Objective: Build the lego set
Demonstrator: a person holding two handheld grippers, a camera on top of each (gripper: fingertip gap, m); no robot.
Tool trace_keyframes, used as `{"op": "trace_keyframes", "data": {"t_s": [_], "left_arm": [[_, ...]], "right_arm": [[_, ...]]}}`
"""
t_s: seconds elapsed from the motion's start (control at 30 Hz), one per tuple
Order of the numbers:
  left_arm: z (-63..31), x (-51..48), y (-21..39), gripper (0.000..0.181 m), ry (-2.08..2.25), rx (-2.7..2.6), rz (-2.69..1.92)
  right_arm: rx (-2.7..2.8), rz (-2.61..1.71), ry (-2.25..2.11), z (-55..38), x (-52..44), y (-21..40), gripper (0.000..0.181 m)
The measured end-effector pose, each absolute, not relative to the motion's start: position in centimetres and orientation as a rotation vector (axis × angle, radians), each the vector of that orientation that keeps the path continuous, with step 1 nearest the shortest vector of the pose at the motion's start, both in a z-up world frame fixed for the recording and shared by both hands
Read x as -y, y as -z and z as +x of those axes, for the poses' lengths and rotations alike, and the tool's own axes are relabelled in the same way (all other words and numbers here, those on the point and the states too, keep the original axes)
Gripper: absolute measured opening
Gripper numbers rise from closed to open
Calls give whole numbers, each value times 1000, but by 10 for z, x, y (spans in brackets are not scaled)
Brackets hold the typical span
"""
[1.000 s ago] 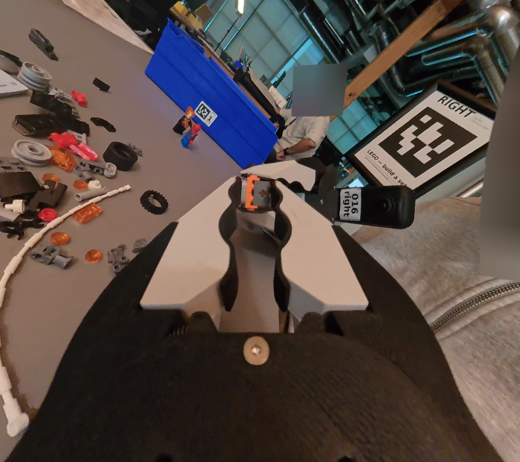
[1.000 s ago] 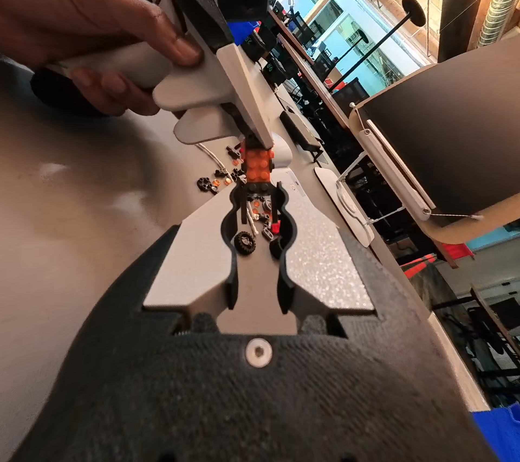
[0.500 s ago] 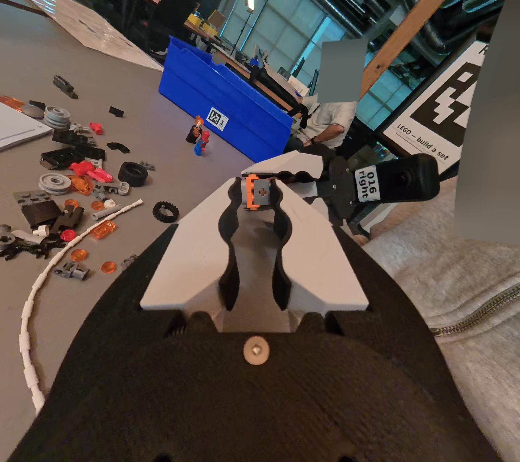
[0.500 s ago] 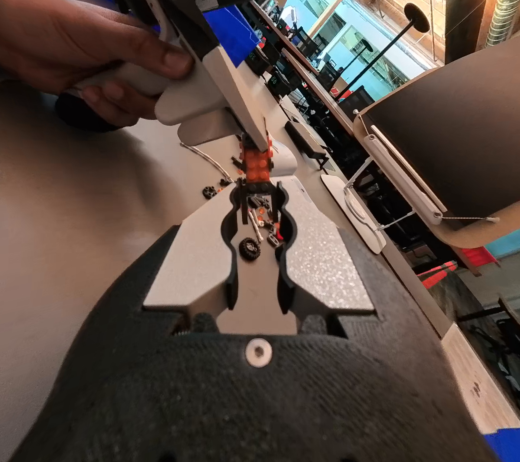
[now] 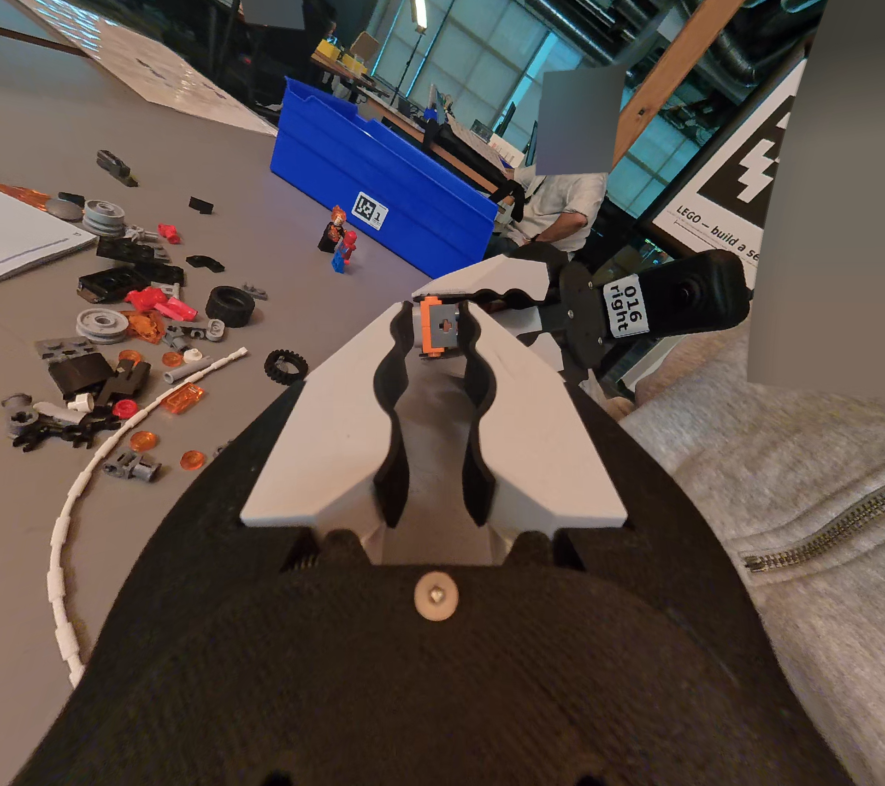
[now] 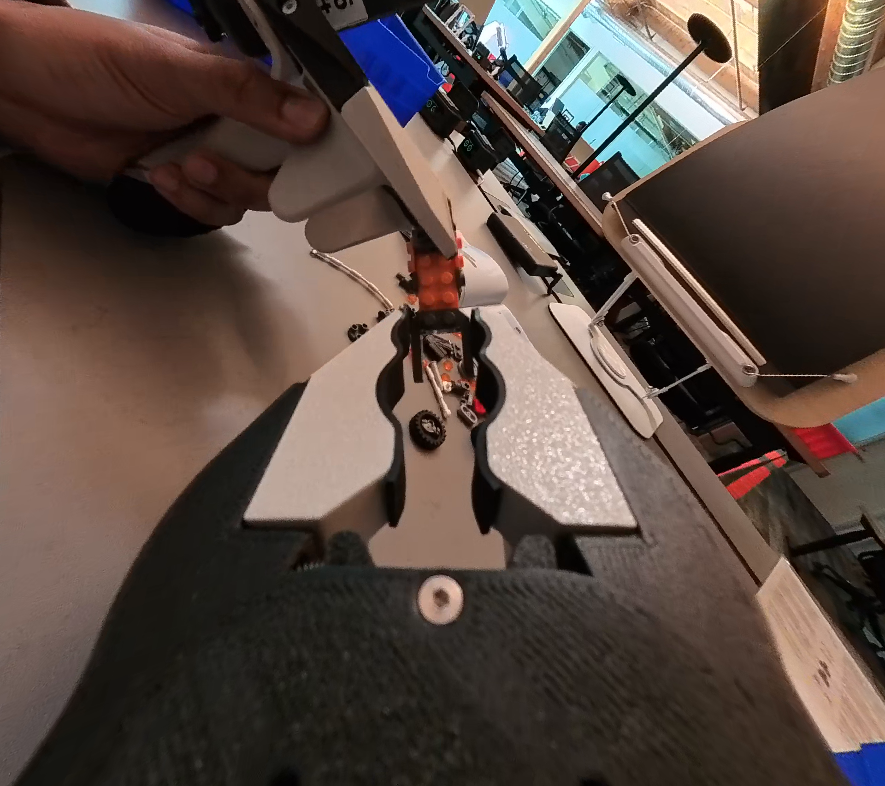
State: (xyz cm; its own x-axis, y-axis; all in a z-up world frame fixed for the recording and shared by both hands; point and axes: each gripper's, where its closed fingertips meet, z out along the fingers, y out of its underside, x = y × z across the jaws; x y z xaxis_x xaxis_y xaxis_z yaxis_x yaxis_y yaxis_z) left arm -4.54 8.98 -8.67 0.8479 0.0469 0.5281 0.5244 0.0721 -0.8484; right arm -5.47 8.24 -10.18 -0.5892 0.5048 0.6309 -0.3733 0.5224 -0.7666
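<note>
A small orange, grey and black lego assembly (image 5: 438, 327) is held in the air between both grippers. My left gripper (image 5: 436, 322) is shut on its orange and grey end. In the right wrist view the left gripper (image 6: 433, 243) comes down from the upper left, held by a hand (image 6: 143, 102), and clamps the orange studded brick (image 6: 438, 284). My right gripper (image 6: 439, 325) is shut on the black piece (image 6: 438, 320) at the near end of the assembly. In the left wrist view the right gripper (image 5: 483, 284) reaches in from the right.
Loose pieces lie on the grey table (image 5: 215, 150) at the left: a tyre (image 5: 230, 305), a small tyre (image 5: 286, 366), grey wheels (image 5: 103, 322), orange studs, a white chain (image 5: 143, 408). Two minifigures (image 5: 337, 236) stand before a blue bin (image 5: 383, 193). A booklet (image 5: 33, 236) lies far left. Both grippers' tips are close together, under 4 cm apart.
Both grippers keep their hold on the assembly. The pair has tilted and shifted together, so the left gripper shows higher and larger in the right wrist view.
</note>
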Motion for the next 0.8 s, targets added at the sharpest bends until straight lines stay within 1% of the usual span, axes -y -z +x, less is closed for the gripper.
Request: {"op": "trace_keyframes", "data": {"t_s": [0.23, 0.27, 0.3, 0.33, 0.43, 0.63, 0.8], "left_arm": [[-48, -92, 84, 18, 355, 481, -1423], [-49, -90, 82, 28, 331, 473, -1417], [-49, -89, 81, 43, 315, 466, -1408], [-48, -88, 79, 48, 320, 460, -1395], [-46, -88, 80, 47, 380, 458, -1383], [-42, -86, 76, 38, 463, 446, -1342], [-45, -84, 75, 42, 413, 451, -1340]], "right_arm": [[1839, -132, -1238, -55, -86, 99, 23], [1830, -137, -1248, -54, -86, 97, 23], [1822, -144, -1264, -54, -88, 95, 23], [1817, -154, -1284, -53, -89, 93, 23], [1799, -181, -1343, -53, -93, 87, 23], [1806, -184, -1345, -53, -94, 89, 23], [1863, -221, -1393, -52, -94, 94, 23]]}}
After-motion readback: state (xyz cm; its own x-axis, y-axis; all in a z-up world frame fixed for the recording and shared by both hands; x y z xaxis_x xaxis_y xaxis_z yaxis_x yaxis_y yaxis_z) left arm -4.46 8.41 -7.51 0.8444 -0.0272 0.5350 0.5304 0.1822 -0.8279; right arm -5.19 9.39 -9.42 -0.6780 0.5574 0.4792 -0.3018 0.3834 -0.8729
